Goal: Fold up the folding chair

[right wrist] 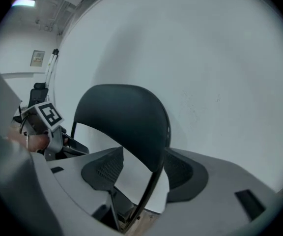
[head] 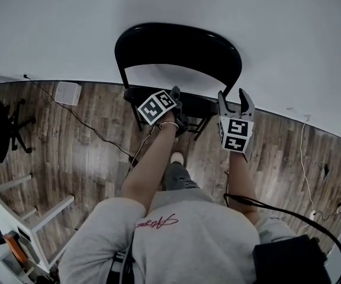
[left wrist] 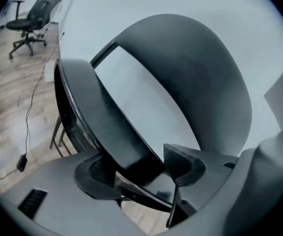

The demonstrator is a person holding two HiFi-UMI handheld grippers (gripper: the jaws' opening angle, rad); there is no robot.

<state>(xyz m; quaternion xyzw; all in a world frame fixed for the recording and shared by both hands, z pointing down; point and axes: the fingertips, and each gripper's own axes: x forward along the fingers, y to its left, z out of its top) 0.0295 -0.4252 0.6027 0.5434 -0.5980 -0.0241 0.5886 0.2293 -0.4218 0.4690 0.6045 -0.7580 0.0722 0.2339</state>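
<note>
A black folding chair stands against the white wall, with its seat below the curved backrest. My left gripper is at the seat's front edge. In the left gripper view the seat edge runs between the pads of the left gripper, whose jaws stand apart without squeezing it. My right gripper is at the chair's right side, open. In the right gripper view the backrest and its side tube show between the jaws of the right gripper, which do not press on them.
A black office chair stands at the left on the wooden floor. A white box and a cable lie near the wall. A white frame is at the lower left. The person's foot is under the chair.
</note>
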